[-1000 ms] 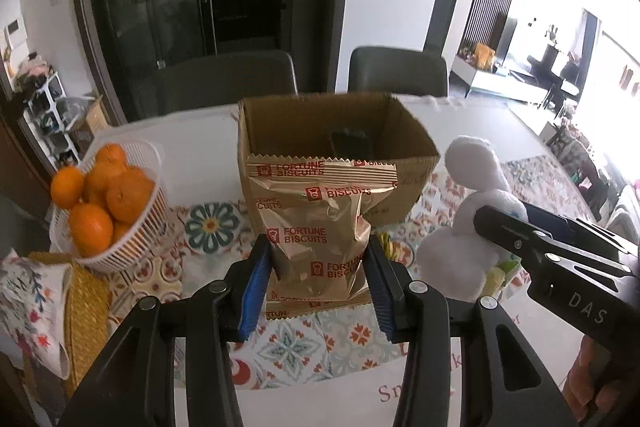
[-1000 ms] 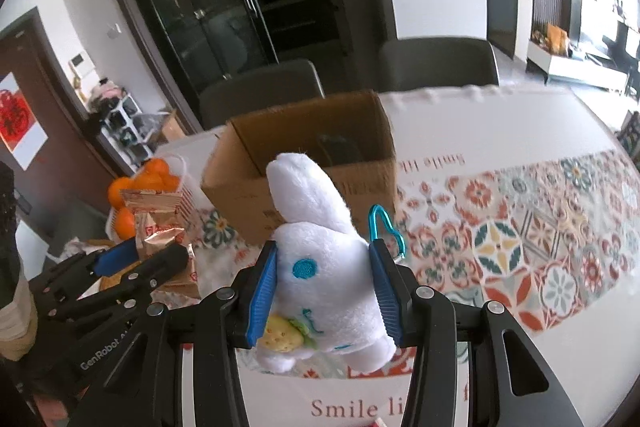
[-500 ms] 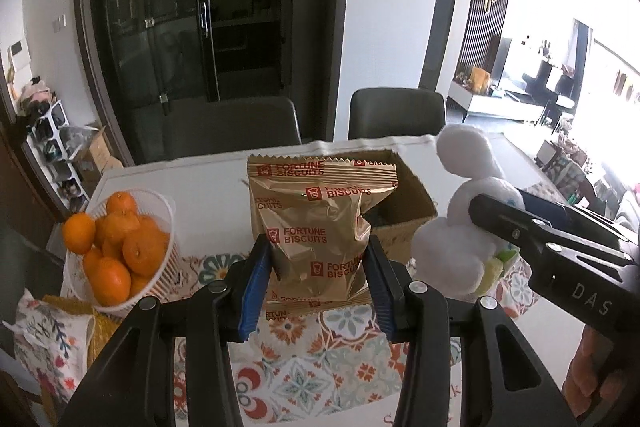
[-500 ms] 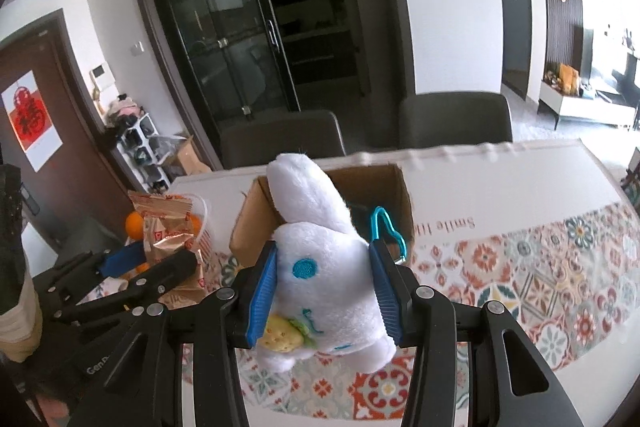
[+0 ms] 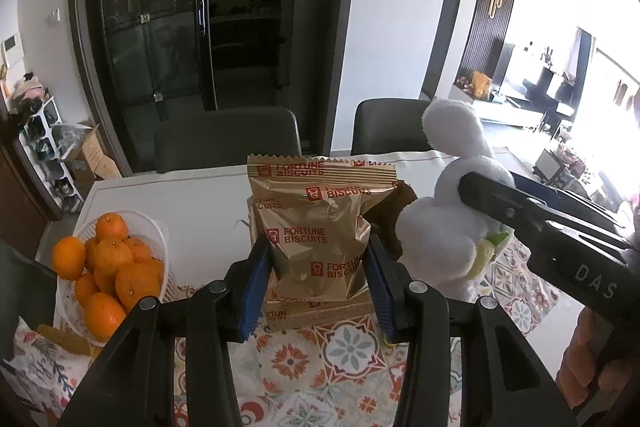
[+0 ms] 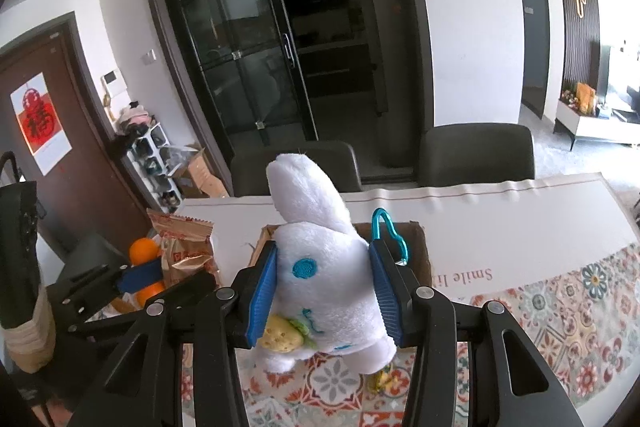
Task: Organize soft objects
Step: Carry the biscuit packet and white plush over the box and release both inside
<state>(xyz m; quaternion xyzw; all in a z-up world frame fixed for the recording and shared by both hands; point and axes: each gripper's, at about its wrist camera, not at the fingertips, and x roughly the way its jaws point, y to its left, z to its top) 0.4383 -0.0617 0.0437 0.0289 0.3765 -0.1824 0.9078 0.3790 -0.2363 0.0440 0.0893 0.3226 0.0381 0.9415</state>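
Note:
My left gripper (image 5: 318,289) is shut on a gold Fortune Biscuits bag (image 5: 318,227) and holds it upright above the table. My right gripper (image 6: 324,291) is shut on a white plush toy (image 6: 320,267) with a blue carabiner clip (image 6: 390,237). The plush also shows to the right in the left wrist view (image 5: 448,219); the bag shows at the left in the right wrist view (image 6: 186,253). A brown cardboard box (image 6: 418,251) stands behind both, mostly hidden by them.
A white basket of oranges (image 5: 108,275) stands at the table's left. A patterned tablecloth (image 5: 344,359) covers the near table. Two dark chairs (image 6: 476,155) stand at the far edge. A folded patterned cloth (image 5: 36,371) lies at the near left.
Both grippers have risen with their loads and tilted up. The box has dropped lower in both views and is now largely covered by the bag and the plush.

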